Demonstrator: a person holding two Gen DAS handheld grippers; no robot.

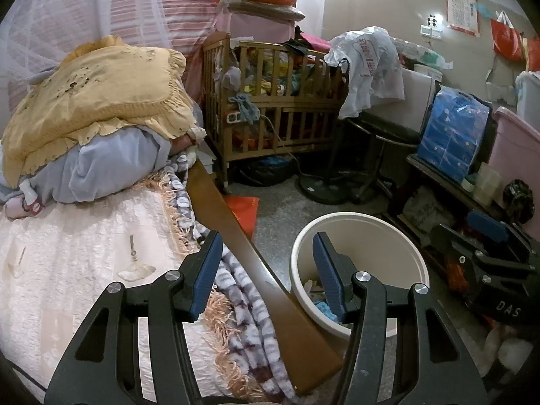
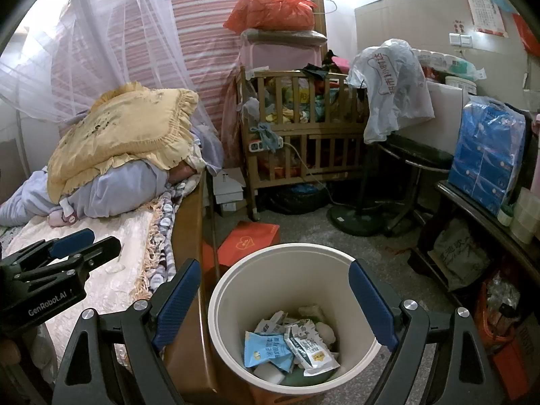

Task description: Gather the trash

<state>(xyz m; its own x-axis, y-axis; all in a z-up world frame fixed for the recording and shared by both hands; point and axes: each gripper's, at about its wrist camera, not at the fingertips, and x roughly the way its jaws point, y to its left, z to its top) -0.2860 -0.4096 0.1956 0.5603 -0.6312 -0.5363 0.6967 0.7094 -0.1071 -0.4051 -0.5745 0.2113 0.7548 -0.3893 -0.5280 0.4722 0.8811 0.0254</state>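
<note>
A cream round trash bin [image 2: 236, 290] stands on the floor beside the bed's wooden side rail [image 1: 236, 236]. It holds several wrappers, among them a light blue packet [image 2: 266, 347] and a white packet [image 2: 308, 347]. My right gripper [image 2: 270, 300] is open and empty, right above the bin. My left gripper [image 1: 266, 270] is open and empty, over the bed edge, with the bin [image 1: 398, 236] to its right. The left gripper also shows at the left of the right wrist view [image 2: 60, 253]. A small clear wrapper [image 2: 113, 266] lies on the white bedspread.
A pile of bedding with a yellow pillow [image 1: 98, 101] lies on the bed. A wooden crib [image 2: 303, 135] full of clothes stands at the back. A fan base [image 2: 354, 217], a stool, a dark shelf [image 2: 479, 216] with blue tissue packs [image 2: 486, 158] and a red box [image 2: 249, 241] surround the bin.
</note>
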